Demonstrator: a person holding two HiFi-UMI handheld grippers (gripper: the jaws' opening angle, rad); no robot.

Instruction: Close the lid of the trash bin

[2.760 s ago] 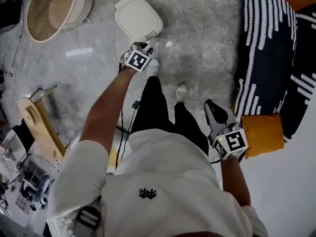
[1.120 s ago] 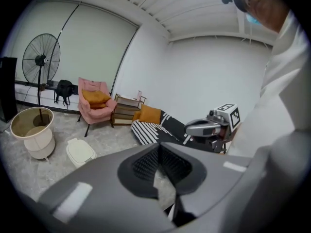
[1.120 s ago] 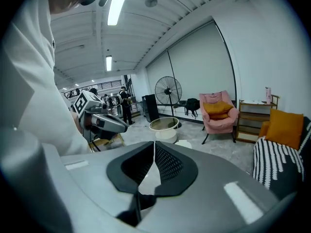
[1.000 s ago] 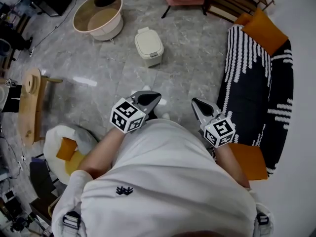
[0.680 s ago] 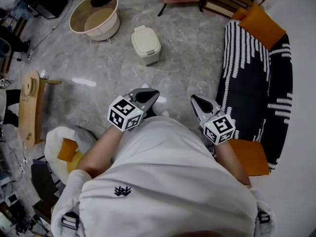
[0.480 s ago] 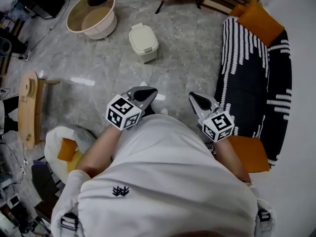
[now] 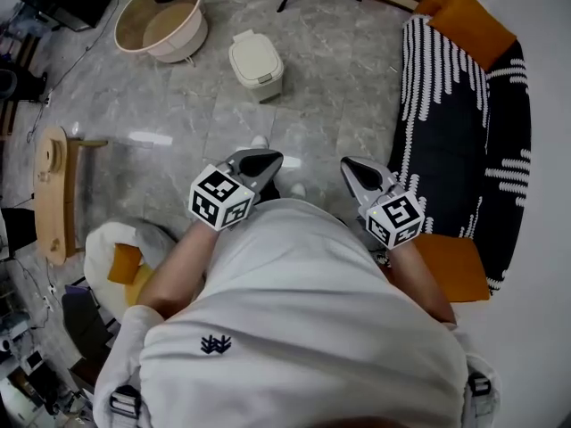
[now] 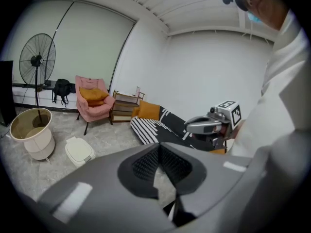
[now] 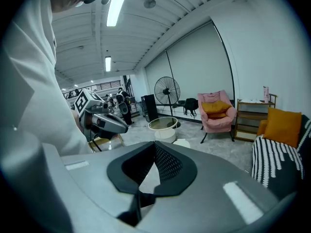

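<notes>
The cream trash bin (image 7: 256,63) stands on the grey marble floor with its lid down. It also shows small in the left gripper view (image 8: 80,151) and, partly hidden, in the right gripper view (image 9: 182,142). My left gripper (image 7: 259,160) is held close to my body, well short of the bin, its jaws shut and empty (image 8: 159,147). My right gripper (image 7: 354,169) hangs beside it at the same height, jaws together with nothing between them (image 9: 155,145). Neither touches the bin.
A round beige tub (image 7: 161,16) sits left of the bin. A black-and-white striped sofa (image 7: 464,105) with orange cushions (image 7: 471,20) fills the right side. A wooden stool (image 7: 53,190) and a white beanbag (image 7: 120,257) lie at left. A pink armchair (image 8: 95,103) stands behind.
Earlier my left gripper was right beside the bin's lid; now both grippers are drawn back to my body, far from the bin. Over the last second the bin only drifted up the frame.
</notes>
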